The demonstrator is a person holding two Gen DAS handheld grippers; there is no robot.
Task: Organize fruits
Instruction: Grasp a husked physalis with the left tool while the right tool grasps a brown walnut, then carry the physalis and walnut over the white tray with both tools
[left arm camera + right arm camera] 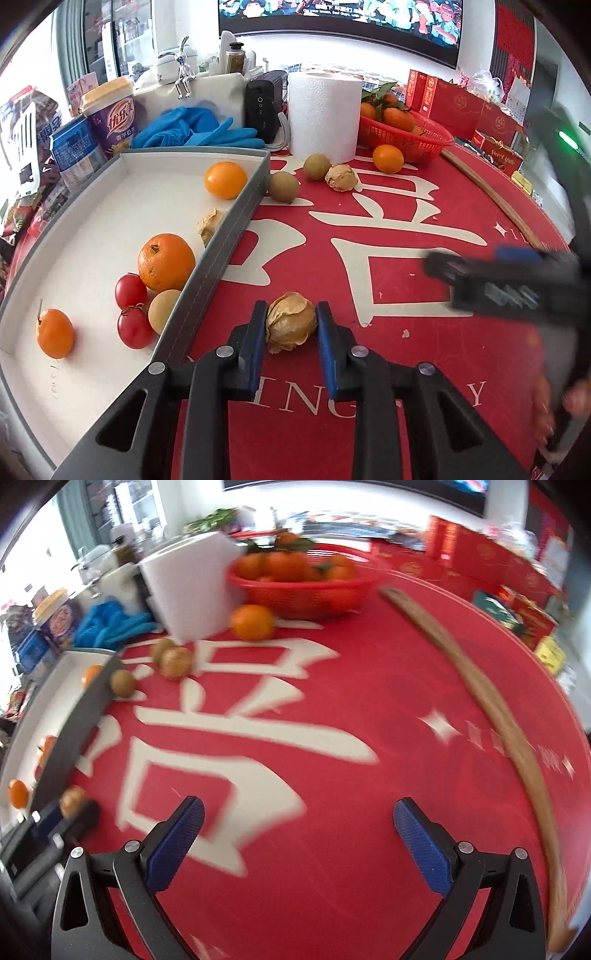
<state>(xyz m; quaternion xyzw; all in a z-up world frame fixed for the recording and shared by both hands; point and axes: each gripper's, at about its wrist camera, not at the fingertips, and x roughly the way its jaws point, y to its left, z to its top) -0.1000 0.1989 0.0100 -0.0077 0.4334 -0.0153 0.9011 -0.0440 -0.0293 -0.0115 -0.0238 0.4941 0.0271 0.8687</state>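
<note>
My left gripper is shut on a papery brown husk fruit just above the red mat, beside the grey rim of the white tray. The tray holds an orange, two tomatoes, a small tangerine, a yellow-orange fruit, a tan fruit and another husk fruit. Loose on the mat lie two brown-green fruits, a husk fruit and a tangerine. My right gripper stands open over bare mat, with nothing between its fingers.
A red basket of tangerines stands at the back, next to a paper towel roll. Blue gloves, a drink cup and red boxes crowd the far edge. A long wooden stick lies across the mat's right side.
</note>
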